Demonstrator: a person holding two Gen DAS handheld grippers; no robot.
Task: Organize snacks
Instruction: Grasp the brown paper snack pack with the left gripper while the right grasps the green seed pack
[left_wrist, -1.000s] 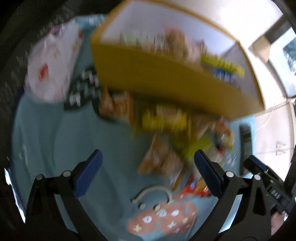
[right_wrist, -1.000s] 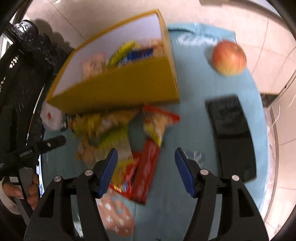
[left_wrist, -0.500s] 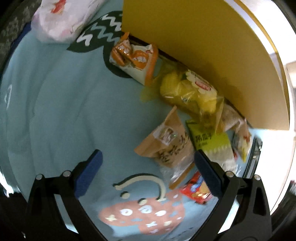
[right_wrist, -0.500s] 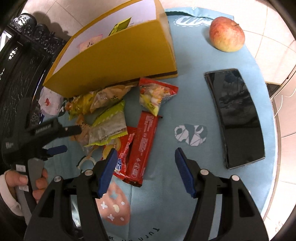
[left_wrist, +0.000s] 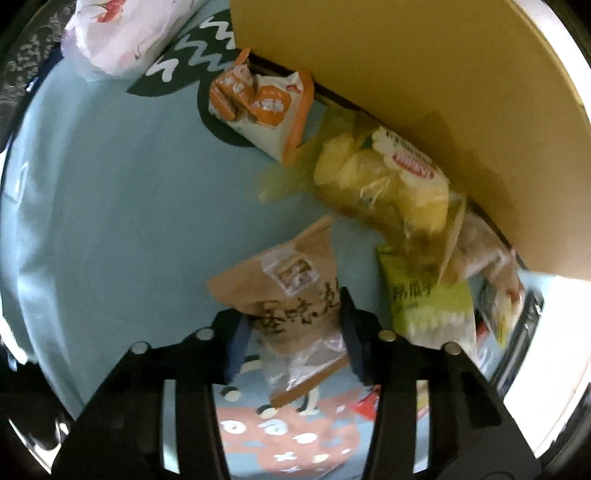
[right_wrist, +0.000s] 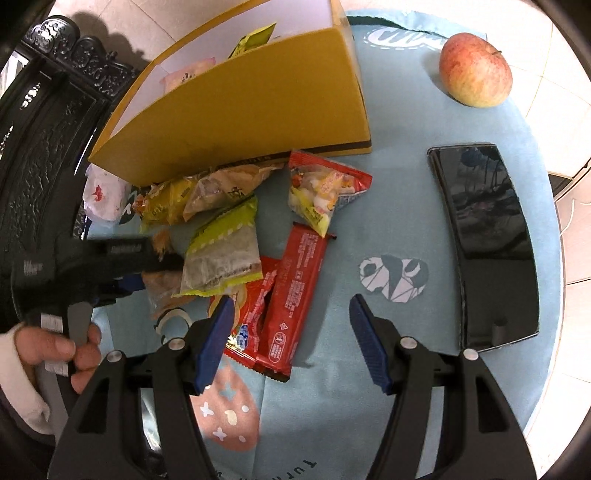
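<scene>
My left gripper (left_wrist: 291, 325) is shut on a brown paper snack packet (left_wrist: 288, 291) that lies on the blue cloth; it also shows in the right wrist view (right_wrist: 144, 273). Beyond the packet lie a yellow chip bag (left_wrist: 380, 184), an orange-and-white wafer packet (left_wrist: 262, 107) and a green packet (left_wrist: 428, 302), all beside the yellow box (left_wrist: 424, 92). My right gripper (right_wrist: 291, 332) is open above two red bars (right_wrist: 291, 291). A red-and-yellow candy bag (right_wrist: 321, 192) lies near the box (right_wrist: 240, 114), which holds several snacks.
A black phone (right_wrist: 487, 240) lies on the right of the cloth and an apple (right_wrist: 474, 74) at the far right. A white tissue pack (left_wrist: 122, 33) sits at the far left. A dark carved chair (right_wrist: 40, 122) stands to the left of the round table.
My left gripper has dropped toward the snack pile and closed its jaws on the brown packet. My right gripper has stayed open, nearly still above the red bars.
</scene>
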